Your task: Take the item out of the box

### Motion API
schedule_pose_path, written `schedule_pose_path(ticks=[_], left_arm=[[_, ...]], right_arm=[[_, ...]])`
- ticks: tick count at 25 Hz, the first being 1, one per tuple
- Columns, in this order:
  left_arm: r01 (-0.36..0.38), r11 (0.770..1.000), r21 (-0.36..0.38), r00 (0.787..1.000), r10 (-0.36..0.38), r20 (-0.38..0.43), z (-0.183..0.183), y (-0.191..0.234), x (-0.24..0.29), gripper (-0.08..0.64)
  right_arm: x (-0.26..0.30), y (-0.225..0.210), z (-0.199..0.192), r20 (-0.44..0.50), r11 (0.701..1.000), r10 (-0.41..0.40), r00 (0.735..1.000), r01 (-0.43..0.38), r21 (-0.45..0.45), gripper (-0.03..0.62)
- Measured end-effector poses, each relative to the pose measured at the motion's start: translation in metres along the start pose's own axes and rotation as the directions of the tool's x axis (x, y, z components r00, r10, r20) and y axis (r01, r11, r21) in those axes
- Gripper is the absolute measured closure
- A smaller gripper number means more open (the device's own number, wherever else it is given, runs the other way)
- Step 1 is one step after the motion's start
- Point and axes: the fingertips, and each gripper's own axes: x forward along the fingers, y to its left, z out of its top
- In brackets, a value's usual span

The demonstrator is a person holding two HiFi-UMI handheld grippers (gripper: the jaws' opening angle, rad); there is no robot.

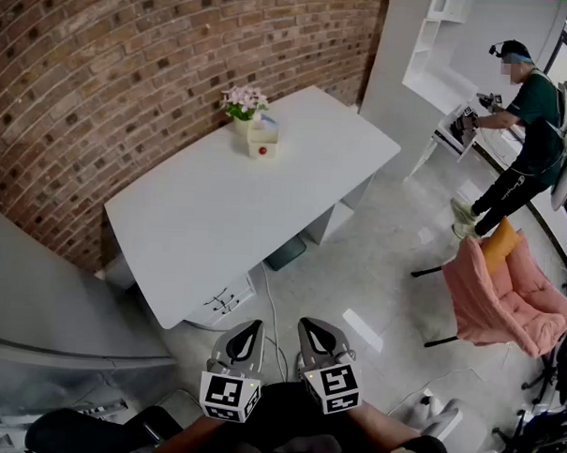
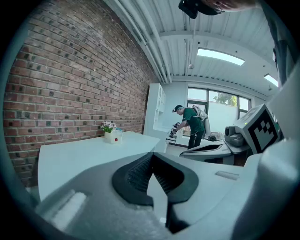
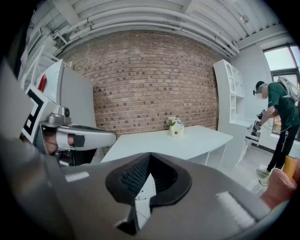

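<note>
Both tools sat low and close to the person's body, well short of the tabletop (image 1: 218, 223), which reads as a ready stance with the task not yet begun. The left tool (image 1: 246, 334) had its jaws pressed together with nothing between them, and the right tool (image 1: 316, 333) was likewise closed and empty. Both tilted slightly downward, side by side and near each other.

The box (image 1: 262, 140), small and white with a red dot on its front, stood on the far part of the tabletop near the brick wall (image 1: 131, 64), touching or just beside a pot of pink flowers (image 1: 244, 101). Something pale blue showed at its top, possibly the item, though it was too small to tell. The box was well out of reach, so the person would likely need to step forward and open a tool before any grasp.

Another person (image 1: 530, 128) worked at a far counter, well apart, beyond a pink chair (image 1: 501, 296).
</note>
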Motion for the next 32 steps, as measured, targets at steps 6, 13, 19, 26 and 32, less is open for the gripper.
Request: schedule_pose_path(ticks=[6, 13, 19, 26, 32], left_arm=[[-0.017, 1.0, -0.012, 1.0, 0.017, 0.007, -0.001, 0.006, 0.0, 0.555], [-0.03, 0.999, -0.021, 1.0, 0.03, 0.009, 0.0, 0.006, 0.0, 0.555], [-0.047, 0.998, -0.034, 0.999, 0.048, 0.025, 0.004, -0.001, 0.01, 0.555], [-0.07, 0.997, -0.037, 0.996, 0.072, 0.043, 0.01, -0.021, 0.033, 0.555], [-0.115, 0.993, -0.039, 0.991, 0.117, 0.058, 0.014, -0.036, 0.049, 0.555]], right_arm=[[0.003, 0.0, 0.001, 0.008, 1.0, -0.009, 1.0, 0.009, 0.007, 0.594], [0.002, 0.005, 0.001, -0.001, 0.998, 0.036, 0.999, -0.036, 0.047, 0.592], [-0.003, -0.013, 0.007, 0.013, 0.998, 0.031, 0.999, -0.032, 0.047, 0.592], [-0.007, -0.045, 0.01, 0.028, 0.998, 0.043, 0.999, -0.044, 0.038, 0.591], [-0.011, -0.071, 0.015, 0.054, 0.997, 0.076, 0.996, -0.076, 0.009, 0.591]])
